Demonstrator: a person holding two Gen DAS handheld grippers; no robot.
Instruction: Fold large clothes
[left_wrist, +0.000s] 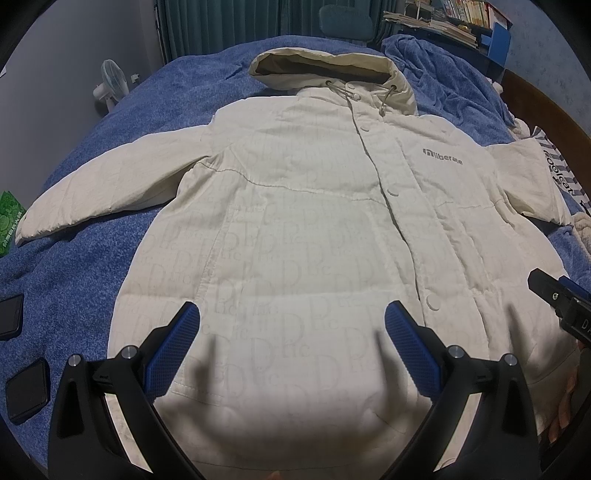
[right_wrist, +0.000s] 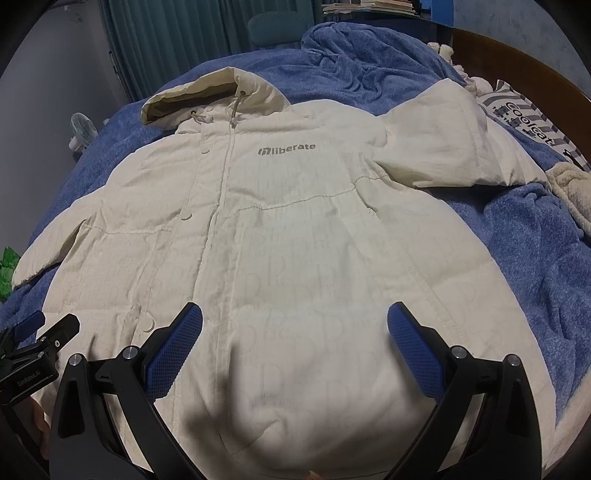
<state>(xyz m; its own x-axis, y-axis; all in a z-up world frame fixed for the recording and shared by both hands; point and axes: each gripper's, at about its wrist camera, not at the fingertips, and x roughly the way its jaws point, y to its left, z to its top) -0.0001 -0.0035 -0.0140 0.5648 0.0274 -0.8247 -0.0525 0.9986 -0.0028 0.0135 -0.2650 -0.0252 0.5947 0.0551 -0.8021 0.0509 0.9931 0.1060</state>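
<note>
A large cream hooded jacket (left_wrist: 306, 206) lies flat, front up and buttoned, on a blue bed cover (left_wrist: 92, 266), hood at the far end, sleeves spread to both sides. It also shows in the right wrist view (right_wrist: 288, 236). My left gripper (left_wrist: 291, 317) is open and empty, hovering above the jacket's lower left front. My right gripper (right_wrist: 295, 317) is open and empty above the lower right front. The right gripper shows at the right edge of the left wrist view (left_wrist: 554, 295), and the left gripper at the left edge of the right wrist view (right_wrist: 40, 336).
A bunched blue blanket (right_wrist: 369, 70) and a striped pillow (right_wrist: 532, 125) lie at the far right. Two dark phones (left_wrist: 26, 384) lie on the cover at the left, beside a green packet (left_wrist: 9, 218). A small fan (left_wrist: 110, 83) stands beyond the bed.
</note>
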